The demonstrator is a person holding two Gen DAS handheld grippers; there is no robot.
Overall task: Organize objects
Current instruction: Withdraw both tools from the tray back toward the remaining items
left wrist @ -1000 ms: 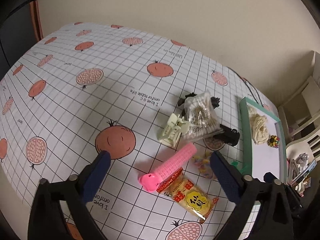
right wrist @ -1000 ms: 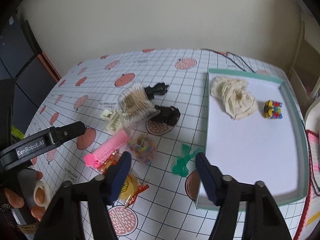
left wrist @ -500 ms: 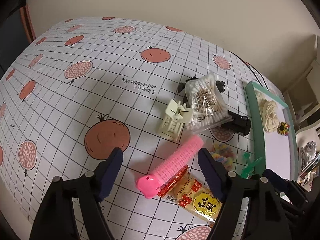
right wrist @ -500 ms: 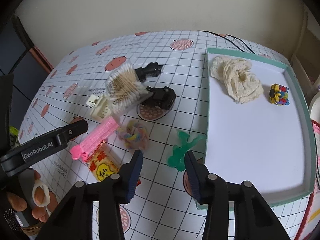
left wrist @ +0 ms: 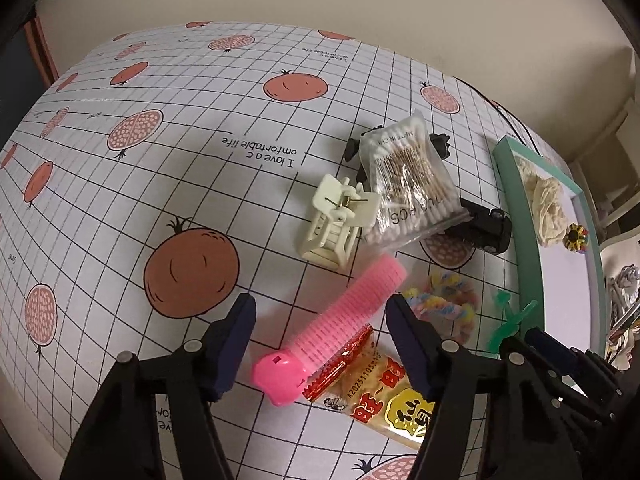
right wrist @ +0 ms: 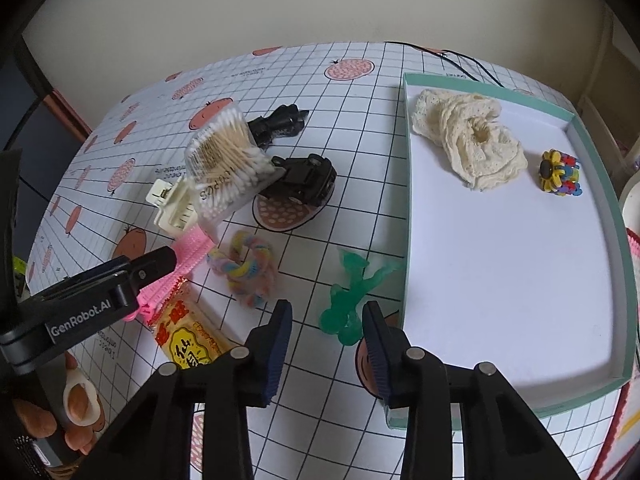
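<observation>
My left gripper point(left wrist: 320, 320) spread wide, straddling the pink hair roller point(left wrist: 336, 332) (resting on the snack packet point(left wrist: 384, 400)); right gripper point(right wrist: 326, 322) parted around the green toy point(right wrist: 352, 296), beside the tray point(right wrist: 406, 216)

Both tools share one build: the left gripper point(left wrist: 320, 324) and the right gripper point(right wrist: 326, 330) each have matte black plastic arms ending in dark navy fingers point(left wrist: 234, 340) with finely ribbed pads point(right wrist: 374, 354). Round silver rivet heads mark the arm joints. In the right wrist view, the left gripper's black side bar carries white "GenRobot.AI" lettering. The person's left hand point(right wrist: 76, 408) wears a pale ring-shaped band on one finger.
</observation>
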